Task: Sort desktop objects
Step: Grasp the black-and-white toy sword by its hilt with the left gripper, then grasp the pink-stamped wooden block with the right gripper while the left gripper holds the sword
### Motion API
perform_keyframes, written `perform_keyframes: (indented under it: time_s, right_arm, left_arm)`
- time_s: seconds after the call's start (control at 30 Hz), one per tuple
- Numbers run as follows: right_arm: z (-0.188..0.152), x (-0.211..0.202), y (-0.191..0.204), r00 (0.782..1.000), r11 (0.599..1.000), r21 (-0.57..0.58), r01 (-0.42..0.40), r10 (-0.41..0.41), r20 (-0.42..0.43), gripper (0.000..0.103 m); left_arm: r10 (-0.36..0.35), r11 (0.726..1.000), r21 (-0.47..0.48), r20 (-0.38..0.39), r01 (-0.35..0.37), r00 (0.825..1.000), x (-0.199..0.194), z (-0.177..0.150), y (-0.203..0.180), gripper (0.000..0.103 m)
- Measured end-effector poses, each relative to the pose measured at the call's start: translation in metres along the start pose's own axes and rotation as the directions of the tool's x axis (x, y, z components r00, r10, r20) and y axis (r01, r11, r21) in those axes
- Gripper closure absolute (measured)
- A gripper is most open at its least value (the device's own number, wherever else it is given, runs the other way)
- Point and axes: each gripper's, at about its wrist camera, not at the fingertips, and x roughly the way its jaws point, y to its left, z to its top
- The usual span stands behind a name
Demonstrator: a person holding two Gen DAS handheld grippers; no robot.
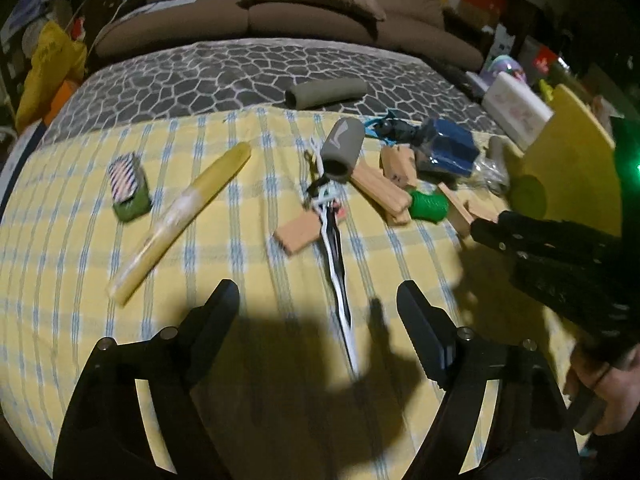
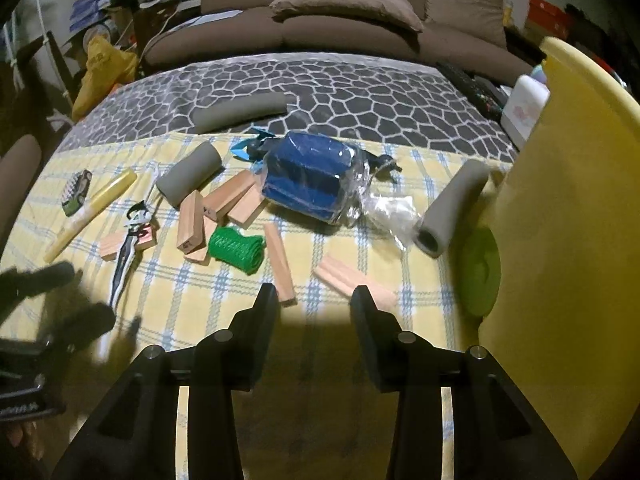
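Observation:
Toys and blocks lie scattered on a yellow checked cloth (image 1: 80, 280). My left gripper (image 1: 317, 295) is open just above the cloth, and the blade of a black and white toy sword (image 1: 334, 248) runs between its fingers without touching them. My right gripper (image 2: 315, 294) is open with nothing between its fingers. A wooden block (image 2: 280, 268) lies just beyond its left fingertip and a flat wooden piece (image 2: 352, 280) beyond its right one. A green mesh roll (image 2: 236, 248), more wooden blocks (image 2: 192, 224) and a blue pack in clear plastic (image 2: 308, 184) sit further back.
A tall yellow bin (image 2: 560, 240) with a green disc (image 2: 480, 272) against it stands at the right. Grey foam tubes (image 2: 452, 208) (image 1: 342, 148) (image 1: 326, 94), a long yellow tube (image 1: 180, 220) and a small striped box (image 1: 128, 184) lie around. A brown sofa (image 1: 304, 12) is behind.

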Motion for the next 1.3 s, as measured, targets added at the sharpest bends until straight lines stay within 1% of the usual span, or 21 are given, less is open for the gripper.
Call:
perform_keyframes:
  time_s: [0.07, 0.13, 0.2, 0.23, 0.27, 0.33, 0.4, 0.47, 0.5, 0.57, 0.73, 0.77, 0.9, 1.03, 1.17, 1.3]
  right_arm:
    - [0.0, 0.002, 0.001, 1.0, 1.0, -0.012, -0.002, 0.003, 0.003, 0.063]
    - [0.001, 0.006, 0.0, 1.0, 1.0, -0.015, -0.005, 0.005, 0.005, 0.063]
    - [0.002, 0.008, -0.002, 1.0, 1.0, -0.011, -0.012, 0.012, 0.011, 0.062]
    - [0.003, 0.009, -0.004, 1.0, 1.0, -0.01, -0.019, 0.019, 0.015, 0.062]
    - [0.004, 0.009, -0.005, 0.999, 1.0, -0.006, -0.028, 0.028, 0.017, 0.063]
    - [0.006, 0.008, -0.01, 0.998, 0.998, 0.015, -0.058, 0.057, 0.026, 0.063]
    - [0.009, 0.006, -0.014, 0.996, 0.996, 0.031, -0.086, 0.085, 0.036, 0.063]
    - [0.01, 0.003, -0.015, 0.994, 0.994, 0.033, -0.102, 0.1, 0.047, 0.063]
    - [0.011, 0.002, -0.015, 0.993, 0.994, 0.032, -0.106, 0.104, 0.049, 0.063]
    - [0.011, 0.002, -0.014, 0.993, 0.993, 0.027, -0.114, 0.113, 0.044, 0.063]
    - [0.012, -0.001, -0.01, 0.99, 0.991, 0.02, -0.133, 0.132, 0.052, 0.063]
    - [0.012, -0.004, -0.009, 0.989, 0.991, 0.016, -0.133, 0.132, 0.06, 0.064]
    - [0.014, -0.013, -0.003, 0.987, 0.991, -0.014, -0.134, 0.134, 0.083, 0.064]
    - [0.016, -0.016, -0.002, 0.987, 0.991, -0.02, -0.13, 0.131, 0.093, 0.064]
    - [0.016, -0.018, -0.001, 0.983, 0.987, -0.012, -0.161, 0.161, 0.092, 0.064]
    - [0.013, -0.017, 0.012, 0.975, 0.977, -0.056, -0.206, 0.21, 0.069, 0.064]
  left_arm:
    - [0.003, 1.0, 0.01, 0.002, -0.003, 1.0, 0.007, 0.004, -0.002, 0.03]
    - [0.014, 1.0, 0.023, 0.001, -0.014, 1.0, 0.011, 0.006, -0.005, 0.031]
    - [0.018, 0.999, 0.039, -0.003, -0.018, 1.0, 0.016, 0.008, -0.008, 0.036]
    - [0.019, 0.999, 0.047, -0.009, -0.018, 1.0, 0.02, 0.008, -0.009, 0.043]
    - [0.023, 0.998, 0.051, -0.012, -0.022, 1.0, 0.022, 0.009, -0.01, 0.045]
    - [0.025, 0.998, 0.058, -0.002, -0.025, 1.0, 0.024, 0.01, -0.011, 0.045]
    - [0.03, 0.998, 0.057, 0.007, -0.031, 1.0, 0.024, 0.01, -0.011, 0.055]
    - [0.034, 0.998, 0.058, 0.017, -0.035, 0.999, 0.023, 0.011, -0.009, 0.082]
    - [0.034, 0.998, 0.055, 0.017, -0.035, 0.999, 0.023, 0.011, -0.008, 0.086]
    - [0.012, 0.999, 0.05, 0.021, -0.013, 1.0, 0.021, 0.01, -0.005, 0.088]
    - [-0.027, 0.998, 0.051, 0.036, 0.025, 0.999, 0.011, 0.004, -0.002, 0.09]
    - [-0.034, 0.998, 0.048, 0.039, 0.032, 0.999, 0.009, 0.003, -0.002, 0.093]
    - [-0.065, 0.997, 0.034, 0.057, 0.063, 0.996, -0.004, -0.002, 0.002, 0.093]
    - [-0.08, 0.997, 0.024, 0.062, 0.079, 0.995, -0.011, -0.007, 0.007, 0.093]
    - [-0.1, 0.995, -0.004, 0.067, 0.1, 0.993, -0.018, -0.014, 0.015, 0.093]
    - [-0.12, 0.992, -0.04, 0.075, 0.124, 0.99, -0.029, -0.02, 0.025, 0.094]
